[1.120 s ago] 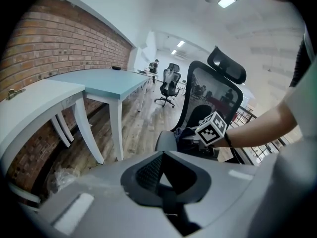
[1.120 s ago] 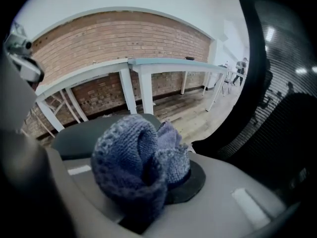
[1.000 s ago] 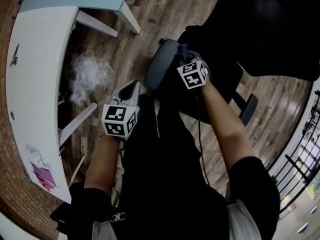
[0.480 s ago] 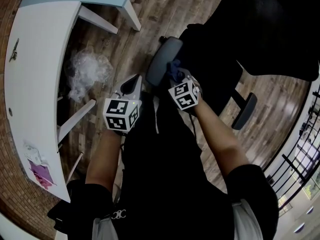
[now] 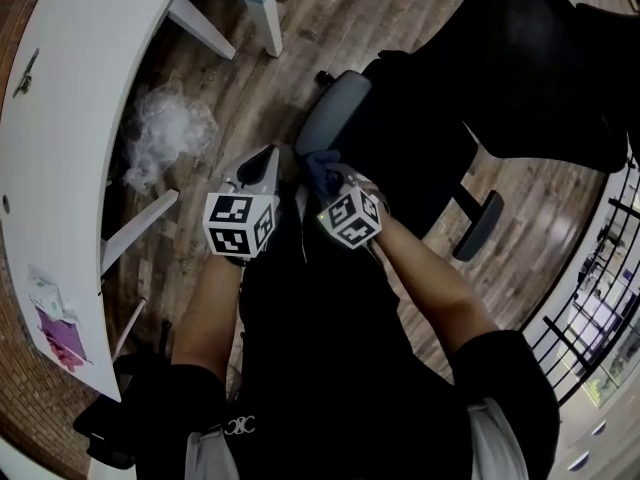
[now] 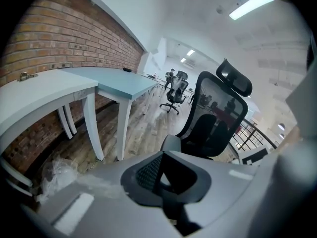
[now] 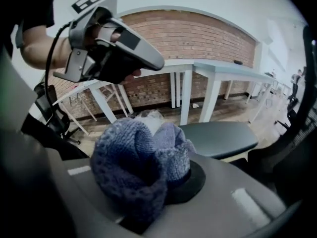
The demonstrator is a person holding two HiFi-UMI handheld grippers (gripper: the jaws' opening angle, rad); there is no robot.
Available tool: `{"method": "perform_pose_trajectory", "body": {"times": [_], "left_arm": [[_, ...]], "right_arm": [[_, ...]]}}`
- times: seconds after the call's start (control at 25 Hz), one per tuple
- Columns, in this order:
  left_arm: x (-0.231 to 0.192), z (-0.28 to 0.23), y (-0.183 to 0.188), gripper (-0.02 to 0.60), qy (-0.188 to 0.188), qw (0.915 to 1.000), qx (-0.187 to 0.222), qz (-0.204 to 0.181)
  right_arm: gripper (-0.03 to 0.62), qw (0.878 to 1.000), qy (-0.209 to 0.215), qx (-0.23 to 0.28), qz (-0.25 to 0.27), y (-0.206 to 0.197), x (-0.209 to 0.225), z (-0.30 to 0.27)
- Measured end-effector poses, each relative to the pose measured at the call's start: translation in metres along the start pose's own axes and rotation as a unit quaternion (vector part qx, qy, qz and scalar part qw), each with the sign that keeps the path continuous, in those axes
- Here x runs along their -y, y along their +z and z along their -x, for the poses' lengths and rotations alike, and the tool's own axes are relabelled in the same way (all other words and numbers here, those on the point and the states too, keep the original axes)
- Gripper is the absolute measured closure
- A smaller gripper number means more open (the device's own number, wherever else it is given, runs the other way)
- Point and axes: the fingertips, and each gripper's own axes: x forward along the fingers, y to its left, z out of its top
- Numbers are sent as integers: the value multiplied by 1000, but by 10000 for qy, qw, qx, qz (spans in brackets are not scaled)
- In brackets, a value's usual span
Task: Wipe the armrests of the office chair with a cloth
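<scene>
Right gripper (image 5: pixel 324 175) pinches the blue cloth (image 7: pixel 138 162) by the armrest (image 5: pixel 335 118) (left gripper (image 5: pixel 264 167) pressed together, empty).

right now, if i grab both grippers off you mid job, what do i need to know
Right gripper: shut on the blue cloth, at the near end of the closer armrest. Whether the cloth touches the pad can't be told.
Left gripper: shut, empty, held beside that armrest.
Done: over the last second the cloth came back along the closer armrest toward the person.
Left: any further passes there, then the far armrest, which neither gripper is near.
</scene>
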Motion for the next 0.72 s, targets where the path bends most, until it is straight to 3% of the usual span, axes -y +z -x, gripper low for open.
{"method": "perform_pose_trajectory", "body": {"times": [0.16,0.48,0.6,0.72], "left_arm": [[-14,9,4,575,191,9995,158,207],[-44,30,10,575,389,9974,377,479],[-61,33,6,575,416,9969,338,582],[-70,32,3,575,382,9965,286,686]], "right_arm": [[551,9985,221,-62,491,18,-13,-13],[549,9969,142,-184,751,57,3,-48],[549,9975,-187,-174,657,79,30,-62],[549,9953,-808,-410,348,85,80,-67]]}}
